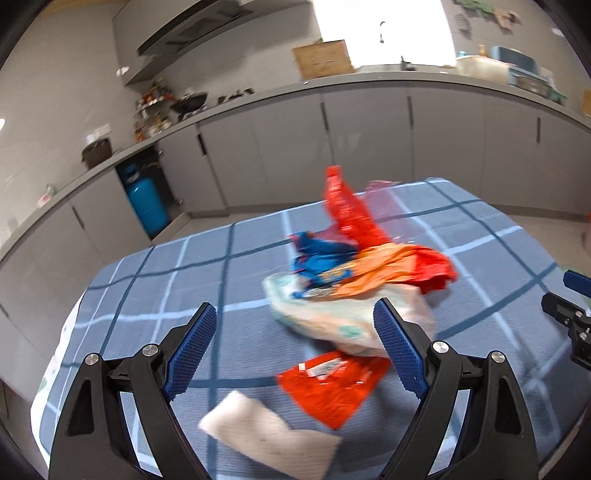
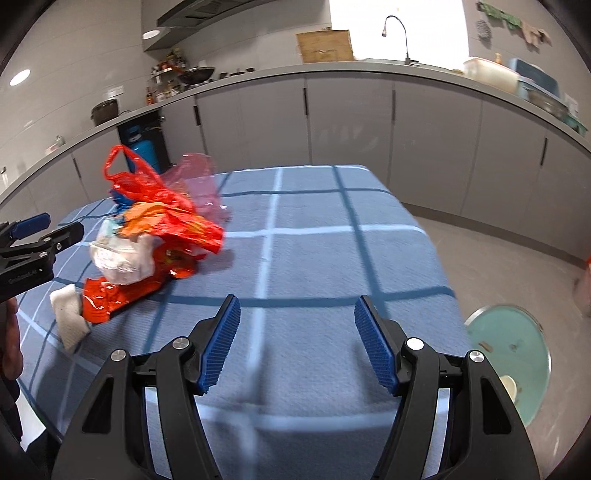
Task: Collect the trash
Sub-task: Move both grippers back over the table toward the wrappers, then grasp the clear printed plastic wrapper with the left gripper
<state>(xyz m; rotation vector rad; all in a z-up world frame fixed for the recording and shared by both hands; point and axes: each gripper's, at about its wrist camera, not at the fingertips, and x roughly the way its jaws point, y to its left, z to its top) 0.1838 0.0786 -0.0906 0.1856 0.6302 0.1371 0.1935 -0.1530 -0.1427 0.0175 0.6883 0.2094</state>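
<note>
Currently: left gripper (image 1: 295,325) wide, empty, crumpled red/orange plastic-bag trash heap (image 1: 354,266) just ahead; right gripper (image 2: 297,332) wide, empty, heap front-left on blue checked tablecloth (image 2: 314,258)

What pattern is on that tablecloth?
The tablecloth is blue with a light and dark grid check, clearest in the right wrist view.

Kitchen backdrop around a checked blue surface (image 2: 317,258)

A grey counter (image 2: 332,70) with handled cabinet doors (image 2: 347,118) curves along the wall; on it stand a dark wok (image 2: 197,74), a cardboard box (image 2: 325,46), a gooseneck tap (image 2: 397,33) and plastic tubs (image 2: 491,74). A blue gas cylinder (image 1: 146,203) stands in an open bay below.
</note>
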